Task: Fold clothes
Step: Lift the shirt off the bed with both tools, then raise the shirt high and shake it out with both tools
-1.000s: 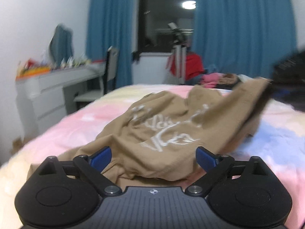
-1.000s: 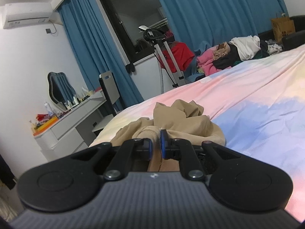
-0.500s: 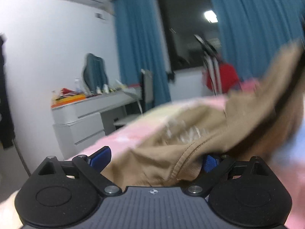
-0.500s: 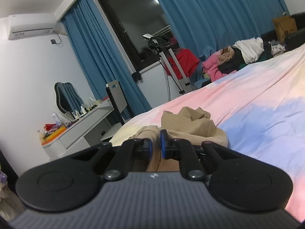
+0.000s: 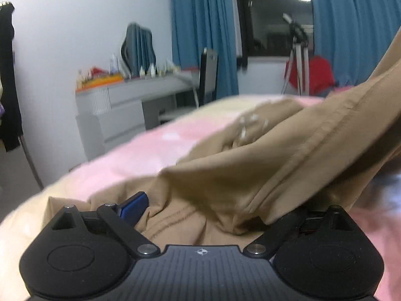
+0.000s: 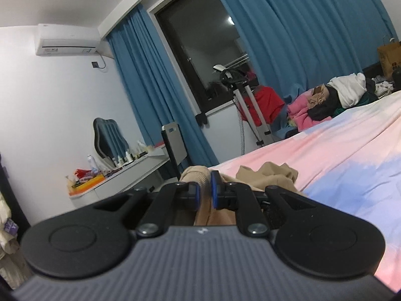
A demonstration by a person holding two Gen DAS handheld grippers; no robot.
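Nearest, at six o'clock in the right wrist view, right gripper [image 6: 205, 190] clamped narrow on a rolled cuff or hem of the tan cotton sweatshirt with white lettering [image 6: 270, 175], the blue pads pressing cloth from both sides. Over the last second, lifted higher and tipped, so more wall and ceiling showing than before. At six o'clock in the left wrist view, left gripper [image 5: 200, 208] spread wide, one blue pad visible at seven o'clock, the other buried under the tan cloth [image 5: 250, 165]; a second ago clear of the garment, now pushed in beneath a raised fold rising towards two o'clock. Probably a lift to spread the garment flat before any fold; left grasp not yet made. Beneath, pastel pink, cream and blue bedsheet [image 6: 338, 165]. Farther off at nine o'clock, grey dressing table [image 5: 112, 110] with bottles; at one o'clock, heap of pink, white and black clothes [image 6: 333, 100]. White print on the sweatshirt too blurred to read; no brand legible anywhere.
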